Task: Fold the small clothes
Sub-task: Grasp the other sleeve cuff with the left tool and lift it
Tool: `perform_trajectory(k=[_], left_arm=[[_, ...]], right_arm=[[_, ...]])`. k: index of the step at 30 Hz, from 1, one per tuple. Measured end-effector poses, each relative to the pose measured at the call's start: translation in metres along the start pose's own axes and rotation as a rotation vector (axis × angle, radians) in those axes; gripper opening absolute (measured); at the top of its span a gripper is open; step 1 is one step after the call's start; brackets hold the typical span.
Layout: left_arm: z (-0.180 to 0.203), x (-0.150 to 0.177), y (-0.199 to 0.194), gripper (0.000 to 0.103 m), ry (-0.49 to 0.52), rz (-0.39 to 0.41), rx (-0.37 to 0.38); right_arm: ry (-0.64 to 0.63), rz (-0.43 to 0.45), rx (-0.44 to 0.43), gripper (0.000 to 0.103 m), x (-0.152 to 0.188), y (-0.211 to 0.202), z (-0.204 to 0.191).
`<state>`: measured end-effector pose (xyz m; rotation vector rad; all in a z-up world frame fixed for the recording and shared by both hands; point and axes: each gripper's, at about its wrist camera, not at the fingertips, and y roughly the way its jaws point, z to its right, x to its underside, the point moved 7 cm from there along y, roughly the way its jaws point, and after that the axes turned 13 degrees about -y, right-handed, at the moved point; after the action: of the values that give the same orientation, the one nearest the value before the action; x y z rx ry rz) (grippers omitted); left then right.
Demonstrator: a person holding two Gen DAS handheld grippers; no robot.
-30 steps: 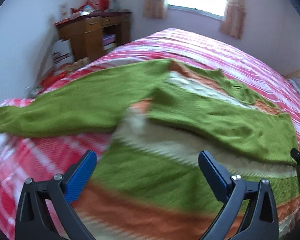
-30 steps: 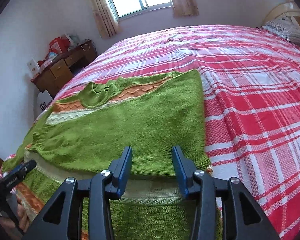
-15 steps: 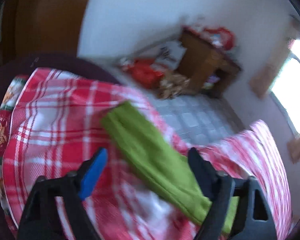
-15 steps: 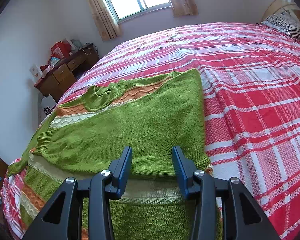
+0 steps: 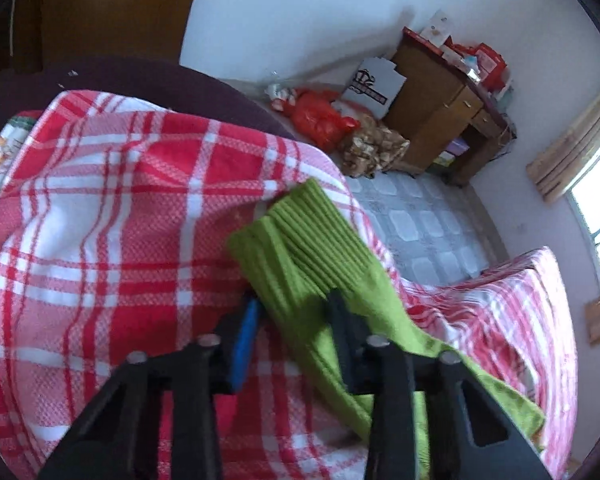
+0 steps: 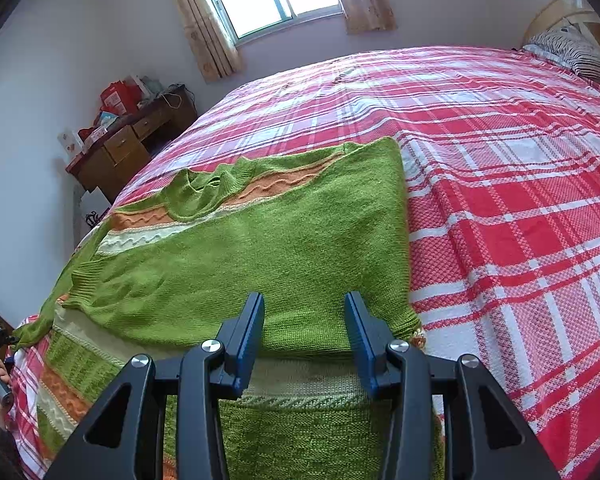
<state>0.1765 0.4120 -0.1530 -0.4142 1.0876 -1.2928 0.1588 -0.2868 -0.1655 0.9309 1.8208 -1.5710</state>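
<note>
One sleeve [image 6: 204, 280] already folded across the sweater [image 6: 260, 248]; left gripper [image 5: 292, 312] has just been closing around the other sleeve's cuff [image 5: 300, 232]; right gripper [image 6: 304, 328] part-open, empty. Body folds remain.

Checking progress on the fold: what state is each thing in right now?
Sweater: flat on bed, one sleeve folded across.
Sleeve cuff: outstretched, between the closing left tool's fingers.
Left tool: closing on cuff.
Right tool: open, empty, above sweater.
</note>
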Motion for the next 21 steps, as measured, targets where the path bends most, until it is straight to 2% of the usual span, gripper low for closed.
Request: perform_trajectory(k=[1,2,4,8,12,15,18,19,21], left_arm=[[-0.002,0.0,-0.002,0.022,0.007,0.013,0.003],[-0.001,-0.001,-0.004,0.004,0.017,0.028,0.004],[0.003,-0.001,-0.008,0.005,0.039,0.026,0.041],[0.022,0.0,-0.015,0.005,0.093,0.065,0.063],[0.069,0.019,-0.045,0.005,0.226,0.13,0.168],[0.109,0.055,-0.074,0.005,0.376,0.186,0.267],[0.15,0.114,-0.107,0.005,0.541,0.183,0.404],[0.162,0.143,-0.119,0.005,0.609,0.17,0.461],[0.176,0.181,-0.13,0.005,0.691,0.136,0.52]], right_arm=[[0.0,0.0,0.0,0.043,0.0,0.0,0.0],[0.0,0.0,-0.001,0.043,0.0,0.0,0.0],[0.001,0.001,-0.002,0.043,0.0,0.0,0.0],[0.001,0.001,-0.001,0.043,0.0,0.0,0.001],[0.0,0.0,-0.001,0.043,0.0,-0.001,0.0],[0.001,0.001,-0.001,0.043,0.0,-0.001,0.0],[0.001,0.001,-0.002,0.043,0.0,-0.001,0.0],[0.001,0.001,-0.002,0.043,0.0,-0.001,0.001],[0.001,0.001,-0.001,0.043,0.0,-0.001,0.0]])
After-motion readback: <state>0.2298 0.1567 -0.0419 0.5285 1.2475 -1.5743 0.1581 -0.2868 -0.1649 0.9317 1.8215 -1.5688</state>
